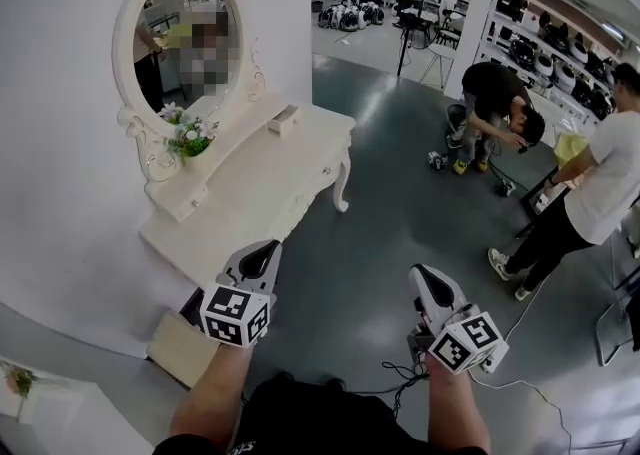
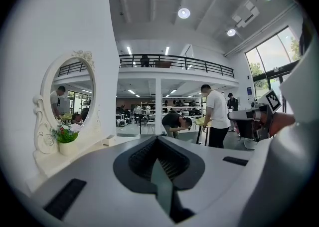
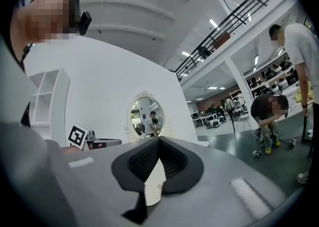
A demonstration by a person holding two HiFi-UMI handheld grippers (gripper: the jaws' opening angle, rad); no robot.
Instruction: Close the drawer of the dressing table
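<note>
One white dressing table [image 1: 270, 168] stood against the white wall [image 1: 60, 93] at the left of the head view, its long top running away from the person and its curved leg at the far corner on the grey floor [image 1: 380, 203]. Its drawer was not plain from that steep angle: the shaded front under the top faced the open floor, and I could not tell how far anything stood out of it. A beige flat panel [image 1: 182, 351] sat low by the table's near end, partly behind the left gripper's cube; whether it belonged to the table I could not tell.

On the table's raised back shelf stood an oval mirror [image 1: 185, 38] in a carved white frame, a small pot of flowers [image 1: 190, 135] just in front of it, and a little pale box [image 1: 284, 119] further along the top.

Both grippers were held in front of the person, apart from each other and short of the table. The left gripper [image 1: 264, 251] pointed toward the table's near end, its jaws pressed together with nothing between them. The right gripper [image 1: 424, 278] hung over bare floor to the right, well clear of the table, its jaws likewise closed and empty.

Further out, one person [image 1: 495, 103] bent over on the floor and another in a white shirt [image 1: 590, 193] stood at the right edge, with shelving behind them.
</note>
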